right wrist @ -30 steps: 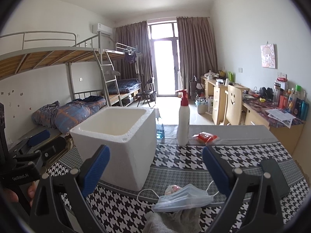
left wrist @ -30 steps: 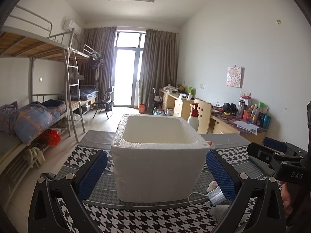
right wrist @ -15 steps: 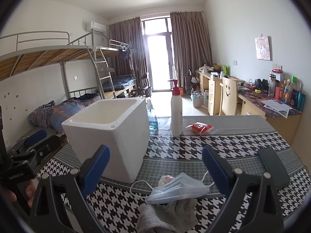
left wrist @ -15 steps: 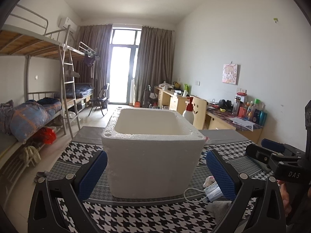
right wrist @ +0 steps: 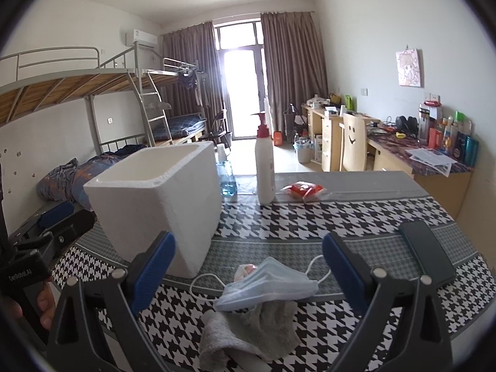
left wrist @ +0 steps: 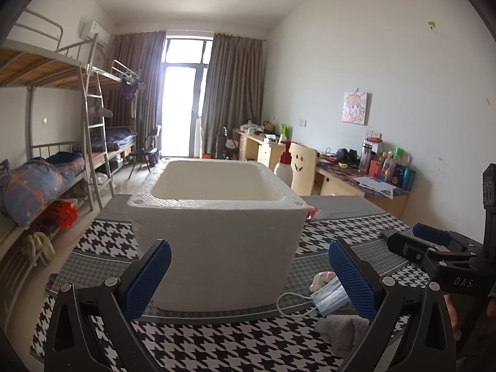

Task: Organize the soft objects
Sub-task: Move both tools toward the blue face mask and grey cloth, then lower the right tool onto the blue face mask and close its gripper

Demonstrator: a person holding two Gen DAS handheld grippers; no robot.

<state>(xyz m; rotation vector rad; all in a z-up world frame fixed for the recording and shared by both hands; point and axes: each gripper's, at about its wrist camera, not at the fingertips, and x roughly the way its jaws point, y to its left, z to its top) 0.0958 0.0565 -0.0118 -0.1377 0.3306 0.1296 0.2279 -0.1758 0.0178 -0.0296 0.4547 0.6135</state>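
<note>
A white foam box (left wrist: 214, 241) (right wrist: 158, 204) stands open-topped on the houndstooth tablecloth (left wrist: 217, 344). To its right lie a light blue face mask (right wrist: 269, 288) (left wrist: 328, 297), a crumpled grey cloth (right wrist: 248, 328) (left wrist: 344, 328) under it, and a small pink-white soft item (right wrist: 243, 271) (left wrist: 321, 279). My left gripper (left wrist: 248, 276) is open and faces the box's front wall. My right gripper (right wrist: 248, 266) is open, hovering just above the mask and cloth, nothing between its fingers.
A white pump bottle (right wrist: 264, 167), a blue-liquid bottle (right wrist: 226, 176) and a red packet (right wrist: 302, 189) stand behind the box. A dark phone (right wrist: 426, 254) lies at the table's right. Bunk beds on the left, desks on the right.
Both grippers have dropped lower and shifted slightly; the box and the mask pile now sit higher and larger in view. Nothing was grasped.
</note>
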